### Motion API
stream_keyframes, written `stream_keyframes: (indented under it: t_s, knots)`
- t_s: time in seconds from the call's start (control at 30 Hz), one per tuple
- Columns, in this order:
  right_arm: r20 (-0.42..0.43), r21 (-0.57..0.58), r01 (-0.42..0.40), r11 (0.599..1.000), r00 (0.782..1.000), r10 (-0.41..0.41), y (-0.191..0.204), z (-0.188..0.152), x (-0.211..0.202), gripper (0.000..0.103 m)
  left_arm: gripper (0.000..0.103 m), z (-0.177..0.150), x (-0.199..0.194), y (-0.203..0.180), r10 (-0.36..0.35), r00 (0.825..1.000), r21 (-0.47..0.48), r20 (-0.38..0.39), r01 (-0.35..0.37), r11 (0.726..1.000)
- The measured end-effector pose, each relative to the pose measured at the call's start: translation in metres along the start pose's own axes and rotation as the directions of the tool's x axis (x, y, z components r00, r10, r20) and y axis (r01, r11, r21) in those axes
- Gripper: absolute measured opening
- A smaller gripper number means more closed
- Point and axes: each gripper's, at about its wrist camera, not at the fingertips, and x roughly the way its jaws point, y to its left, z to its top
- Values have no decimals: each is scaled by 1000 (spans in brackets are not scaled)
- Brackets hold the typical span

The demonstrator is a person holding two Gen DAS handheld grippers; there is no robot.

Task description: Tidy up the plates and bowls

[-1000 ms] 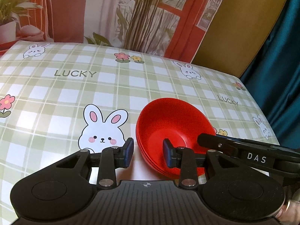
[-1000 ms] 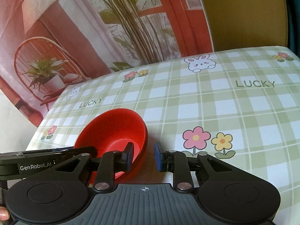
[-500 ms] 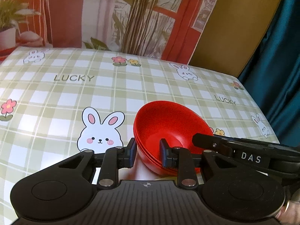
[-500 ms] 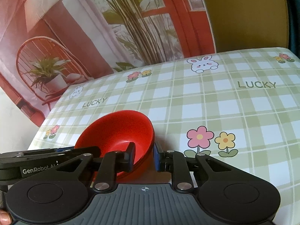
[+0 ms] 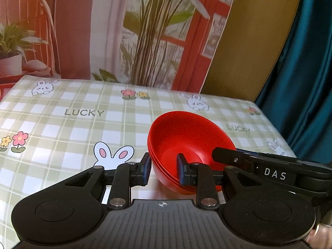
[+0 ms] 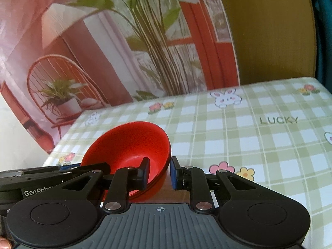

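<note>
A stack of nested red bowls (image 5: 186, 137) hangs a little above the checked tablecloth (image 5: 83, 128), held from two sides. My left gripper (image 5: 164, 171) is shut on the stack's left rim, one blue pad outside the wall and one inside. In the right wrist view the same red bowls (image 6: 128, 145) sit at lower left, and my right gripper (image 6: 159, 173) is shut on the right rim in the same way. Each view catches the other gripper's black finger: the right gripper (image 5: 249, 161) reaching in from the right, the left gripper (image 6: 51, 174) from the left.
The tablecloth (image 6: 249, 137) carries rabbits, flowers and "LUCKY" prints. A printed backdrop with plants and a chair (image 6: 62, 95) stands behind the table. A teal curtain (image 5: 307, 83) hangs past the table's right edge. A fingertip (image 5: 319, 236) shows at the lower right.
Both grippers went from open around the bowls' rim to shut on it. The stack has risen off the table with them, and the tabletop now looks farther below.
</note>
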Motion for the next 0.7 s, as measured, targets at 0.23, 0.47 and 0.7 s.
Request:
stream_keyframes:
  t_s: [0.23,0.47,0.7]
  knots:
    - [56,-22,-13,1000,998,14,14,2,-23,20,28,-1,-24,-1,-20,999,-31,38,22,999]
    - [83,-40,-19,999,996,23,27,-2,-40,20,28,-7,-47,1,-31,997,-33,67,33,999]
    - [99,-64,-41,997,994,47,39,-9,-53,20,28,-13,-66,4,-30,995,-48,91,35,998]
